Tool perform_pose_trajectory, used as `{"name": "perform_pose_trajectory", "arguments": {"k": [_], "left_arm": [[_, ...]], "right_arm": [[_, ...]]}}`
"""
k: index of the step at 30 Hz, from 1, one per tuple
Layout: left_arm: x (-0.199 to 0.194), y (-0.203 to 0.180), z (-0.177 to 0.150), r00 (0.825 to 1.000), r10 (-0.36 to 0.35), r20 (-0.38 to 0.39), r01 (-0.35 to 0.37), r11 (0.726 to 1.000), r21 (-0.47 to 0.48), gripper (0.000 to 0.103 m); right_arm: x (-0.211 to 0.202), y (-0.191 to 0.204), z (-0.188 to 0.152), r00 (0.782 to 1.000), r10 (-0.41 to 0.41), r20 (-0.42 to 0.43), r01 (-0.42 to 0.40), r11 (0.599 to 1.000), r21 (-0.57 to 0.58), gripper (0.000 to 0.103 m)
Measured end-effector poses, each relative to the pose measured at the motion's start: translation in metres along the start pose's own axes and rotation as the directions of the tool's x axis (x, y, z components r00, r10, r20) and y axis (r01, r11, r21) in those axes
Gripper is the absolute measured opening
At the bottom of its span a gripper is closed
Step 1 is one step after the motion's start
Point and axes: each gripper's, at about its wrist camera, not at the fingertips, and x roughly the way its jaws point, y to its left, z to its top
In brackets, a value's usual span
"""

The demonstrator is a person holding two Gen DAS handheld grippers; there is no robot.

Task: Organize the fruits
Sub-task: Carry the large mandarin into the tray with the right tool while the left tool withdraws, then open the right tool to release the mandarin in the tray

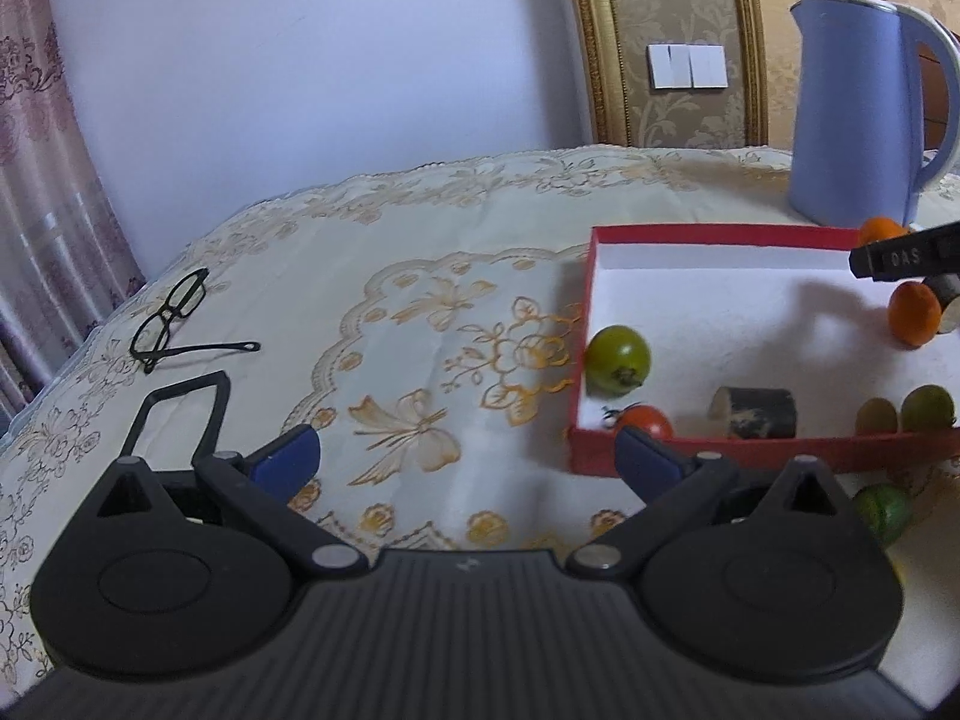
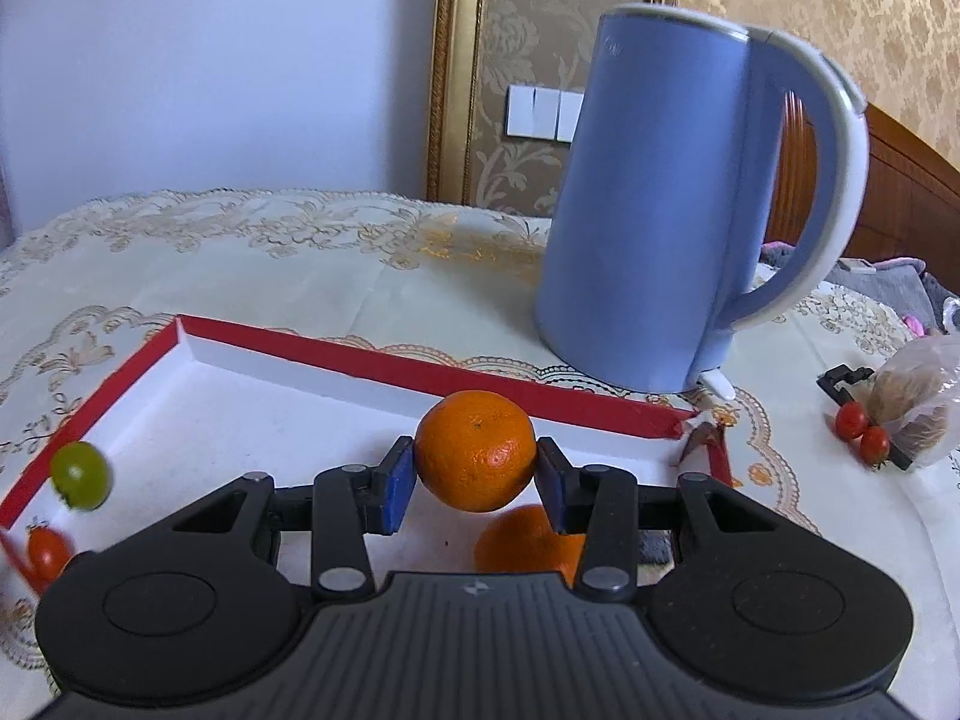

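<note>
A red-walled box with a white floor sits on the tablecloth; it also shows in the right wrist view. In it lie a green tomato, a red tomato, a dark cylinder piece, two small green fruits and an orange. My right gripper is shut on an orange and holds it above the box floor, over a second orange. My left gripper is open and empty, in front of the box's near left corner.
A blue kettle stands behind the box. Black glasses lie at the table's left. A green fruit lies outside the box's near wall. Two red tomatoes and a plastic bag lie at the right.
</note>
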Motion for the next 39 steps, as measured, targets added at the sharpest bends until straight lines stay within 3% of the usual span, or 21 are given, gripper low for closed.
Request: {"name": "perform_pose_trajectory", "arguments": {"k": [6, 8, 9, 15, 22, 27, 30, 33, 39], "left_arm": [[0.003, 0.008, -0.003, 1.000, 0.007, -0.014, -0.007, 1.000, -0.016, 0.103], [0.003, 0.009, -0.003, 1.000, 0.010, -0.013, -0.010, 1.000, -0.014, 0.103], [0.002, 0.009, -0.003, 1.000, 0.012, -0.014, -0.012, 1.000, -0.014, 0.103], [0.001, 0.007, -0.004, 1.000, 0.010, -0.015, -0.010, 1.000, -0.015, 0.103], [-0.002, 0.003, -0.007, 1.000, -0.017, -0.016, 0.017, 1.000, -0.026, 0.103], [-0.017, 0.004, -0.013, 0.992, -0.124, 0.024, 0.125, 0.991, -0.044, 0.103], [-0.029, 0.003, -0.021, 0.967, -0.253, 0.037, 0.255, 0.966, -0.050, 0.103], [-0.041, -0.007, -0.029, 0.941, -0.336, 0.037, 0.337, 0.941, -0.016, 0.103], [-0.071, -0.047, -0.050, 0.929, -0.354, 0.105, 0.333, 0.927, 0.174, 0.103]], "right_arm": [[0.017, 0.003, -0.001, 0.999, -0.035, -0.023, 0.035, 0.999, -0.004, 0.045], [0.017, 0.004, -0.001, 0.999, -0.037, -0.023, 0.037, 0.999, -0.004, 0.067], [0.016, 0.006, -0.001, 0.999, -0.039, -0.019, 0.039, 0.999, -0.009, 0.070], [-0.001, 0.008, 0.000, 0.999, -0.043, 0.025, 0.044, 0.999, -0.026, 0.070], [-0.048, 0.001, -0.006, 0.993, -0.033, 0.109, 0.035, 0.999, -0.017, 0.071], [-0.099, -0.012, -0.023, 0.979, -0.008, 0.204, 0.004, 1.000, 0.019, 0.080], [-0.126, -0.018, -0.042, 0.967, -0.023, 0.253, 0.013, 0.999, 0.041, 0.083], [-0.144, -0.019, -0.060, 0.959, -0.041, 0.280, 0.027, 0.998, 0.052, 0.083], [-0.157, -0.028, -0.095, 0.951, -0.104, 0.291, 0.057, 0.985, 0.166, 0.084]]}}
